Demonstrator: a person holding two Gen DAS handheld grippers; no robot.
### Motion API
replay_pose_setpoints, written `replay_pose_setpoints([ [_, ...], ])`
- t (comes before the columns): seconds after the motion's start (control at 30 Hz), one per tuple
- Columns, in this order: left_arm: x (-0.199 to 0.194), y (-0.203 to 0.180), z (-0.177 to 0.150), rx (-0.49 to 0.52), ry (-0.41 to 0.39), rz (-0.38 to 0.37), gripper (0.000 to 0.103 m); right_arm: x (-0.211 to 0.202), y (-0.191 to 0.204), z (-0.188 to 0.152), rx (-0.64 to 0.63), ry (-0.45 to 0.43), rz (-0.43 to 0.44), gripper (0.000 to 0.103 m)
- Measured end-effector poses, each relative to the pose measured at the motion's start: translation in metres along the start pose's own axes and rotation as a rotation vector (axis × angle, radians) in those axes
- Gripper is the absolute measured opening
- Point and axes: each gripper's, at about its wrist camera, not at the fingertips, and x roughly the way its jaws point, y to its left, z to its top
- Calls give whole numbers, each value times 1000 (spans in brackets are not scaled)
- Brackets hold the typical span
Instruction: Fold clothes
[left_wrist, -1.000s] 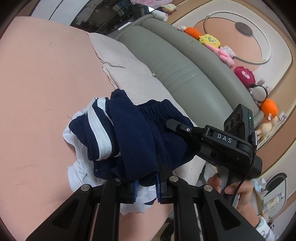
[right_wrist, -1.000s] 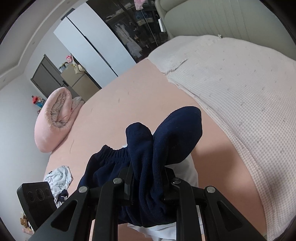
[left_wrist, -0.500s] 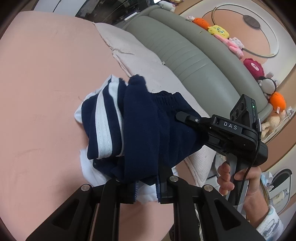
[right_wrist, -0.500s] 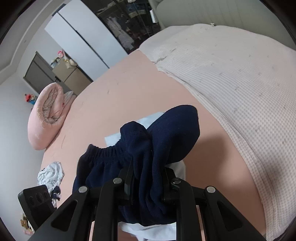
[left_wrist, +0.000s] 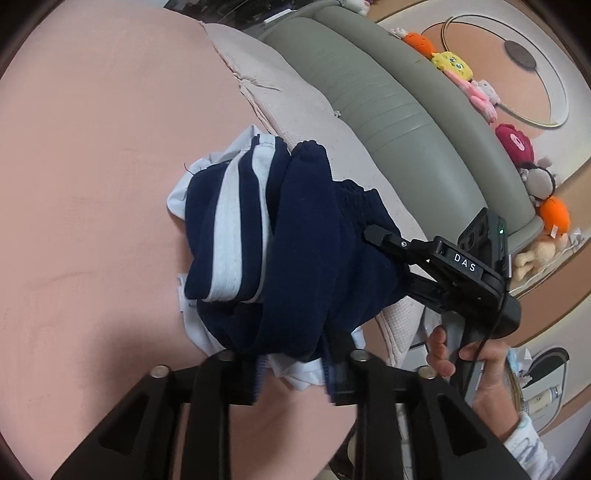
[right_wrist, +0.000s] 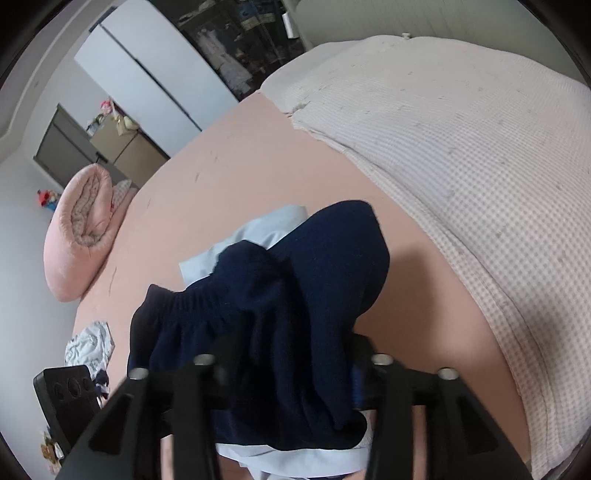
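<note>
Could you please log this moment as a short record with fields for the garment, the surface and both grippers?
garment: navy blue shorts with white side stripes, bunched on a white garment
surface: peach-pink bed sheet
left gripper: jaws just opening, navy fabric between the fingers
right gripper: jaws just opening, navy fabric between the fingers
nearby: rolled pink quilt
</note>
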Motion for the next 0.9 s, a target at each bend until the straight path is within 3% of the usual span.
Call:
replay_pose_setpoints([
  [0.03,-1,-1,2,10,2,12,50,-2,-3,0,16,-9,-11,57],
  [0.07,-3,-2,4,19,5,24,68,-4,-6,-1,34,-18,-24,64],
  [0.1,-4,-3,5,29,7,36,80,-7,-10,-1,50,-29,-29,67],
  [0.13,-7,-3,7,30,7,38,82,-10,-13,-1,65,-39,-32,67],
  [0.43,-34,7,18,-24,-60,47,82,-39,-7,-14,64,-95,-106,68],
  [0.6,-47,12,17,-30,-77,38,82,-58,14,-28,44,-126,-75,76],
  [0.77,-54,19,14,-31,-77,48,82,-68,33,-38,43,-122,-29,76],
  [0.9,-65,25,12,-32,-78,58,82,-73,54,-43,-14,-119,-72,76],
])
